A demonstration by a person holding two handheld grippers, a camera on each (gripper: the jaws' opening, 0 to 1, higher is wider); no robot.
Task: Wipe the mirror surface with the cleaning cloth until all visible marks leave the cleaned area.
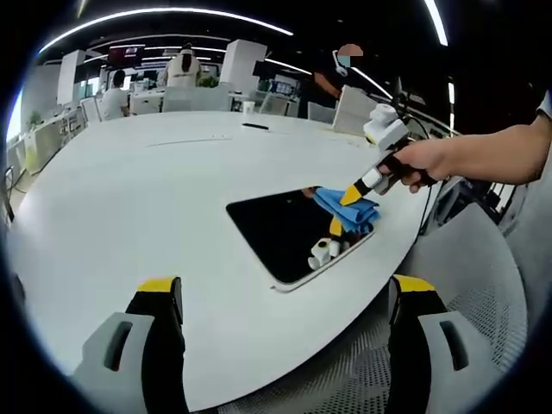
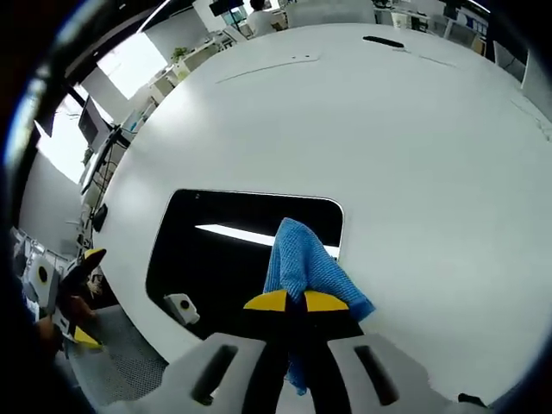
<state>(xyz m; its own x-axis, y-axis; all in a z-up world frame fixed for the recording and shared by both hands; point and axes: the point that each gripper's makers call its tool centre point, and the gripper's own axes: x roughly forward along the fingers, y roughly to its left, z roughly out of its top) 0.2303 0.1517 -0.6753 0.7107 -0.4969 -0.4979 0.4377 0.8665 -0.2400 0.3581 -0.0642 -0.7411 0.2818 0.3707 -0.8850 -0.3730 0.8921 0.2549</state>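
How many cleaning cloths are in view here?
1. A blue cleaning cloth is clamped in the right hand-held gripper, resting on the mirror near its edge on the white table. No others are visible.

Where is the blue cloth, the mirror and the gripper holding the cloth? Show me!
blue cloth (image 2: pixel 302 259): right gripper view, middle of its folded fabric.
mirror (image 2: pixel 224 250): right gripper view, dark glass left of the cloth.
right gripper (image 2: pixel 296 301): right gripper view, between its yellow tips.
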